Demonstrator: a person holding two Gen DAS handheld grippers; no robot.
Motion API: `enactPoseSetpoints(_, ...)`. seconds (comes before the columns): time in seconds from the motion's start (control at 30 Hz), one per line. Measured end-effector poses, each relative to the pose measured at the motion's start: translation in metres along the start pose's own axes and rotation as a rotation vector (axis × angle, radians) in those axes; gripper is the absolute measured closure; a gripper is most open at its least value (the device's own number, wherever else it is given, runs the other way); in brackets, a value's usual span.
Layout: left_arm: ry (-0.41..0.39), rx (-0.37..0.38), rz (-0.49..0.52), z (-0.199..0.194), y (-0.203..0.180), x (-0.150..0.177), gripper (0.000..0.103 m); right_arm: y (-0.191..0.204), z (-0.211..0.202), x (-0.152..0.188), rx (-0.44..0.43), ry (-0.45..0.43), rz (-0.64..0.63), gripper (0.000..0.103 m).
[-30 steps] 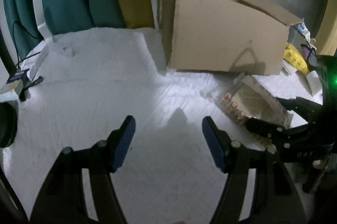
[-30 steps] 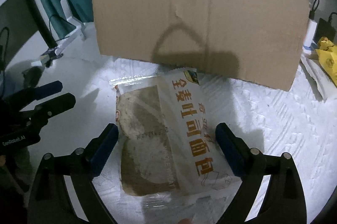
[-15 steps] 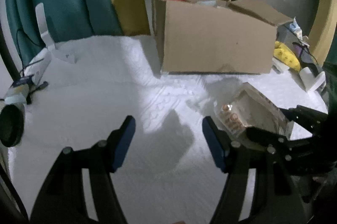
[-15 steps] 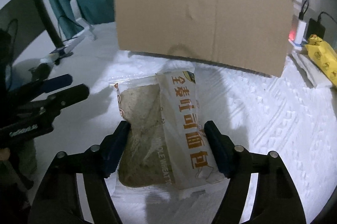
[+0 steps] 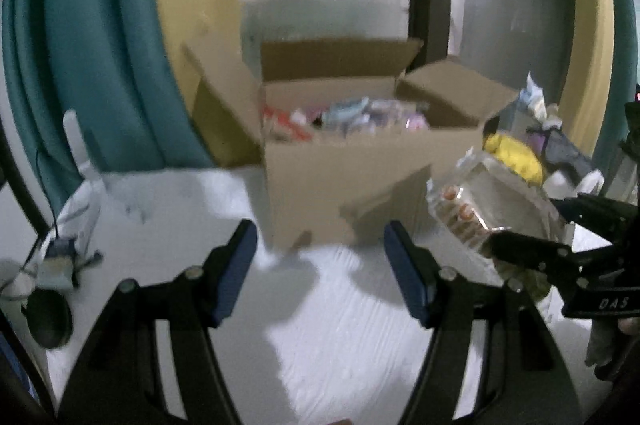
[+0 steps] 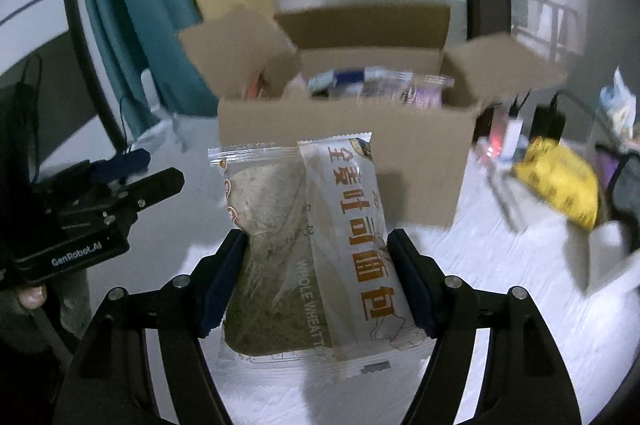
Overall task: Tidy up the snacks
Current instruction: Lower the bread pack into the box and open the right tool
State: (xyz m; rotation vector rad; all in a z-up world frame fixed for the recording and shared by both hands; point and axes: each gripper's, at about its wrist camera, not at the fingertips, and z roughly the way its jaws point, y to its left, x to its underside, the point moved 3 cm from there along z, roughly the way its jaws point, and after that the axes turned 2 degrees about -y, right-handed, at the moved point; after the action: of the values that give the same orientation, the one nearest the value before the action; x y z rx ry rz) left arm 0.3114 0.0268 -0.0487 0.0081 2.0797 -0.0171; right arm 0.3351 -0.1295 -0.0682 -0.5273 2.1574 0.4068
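Note:
A clear pack of whole-wheat bread (image 6: 312,245) with orange lettering hangs above the white sheet, and my right gripper (image 6: 318,241) is shut on its lower half, both blue pads pressing its sides. In the left wrist view the same pack (image 5: 492,209) shows at the right in the right gripper (image 5: 556,225). Behind it stands an open cardboard box (image 6: 420,153) holding several snack packs (image 6: 380,81). My left gripper (image 5: 320,229) stands open with nothing between its fingers, in front of the box (image 5: 344,193).
A yellow bag (image 6: 560,185) and small clutter lie right of the box. A plug strip with a red light (image 6: 496,145) sits beside the box. Teal curtain (image 5: 100,65) hangs at the left, with cables and a small device (image 5: 60,253) below it. White textured sheet (image 5: 340,325) covers the surface.
The right gripper's jaws closed on the bread pack and lifted it off the sheet. Both grippers rose and tilted up, so the box's inside now shows.

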Motion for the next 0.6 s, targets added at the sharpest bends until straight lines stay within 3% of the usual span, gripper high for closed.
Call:
enactPoseSetpoints(0.3, -0.11, -0.003, -0.004, 0.015, 0.003, -0.056, 0.036, -0.029, 0.01, -0.06, 0.038, -0.08, 0.022, 0.027)
enactPoseSetpoints(0.6, -0.127, 0.0, -0.062, 0.056, 0.013, -0.09, 0.036, -0.061, 0.051, -0.103, 0.054, -0.082, 0.111, 0.027)
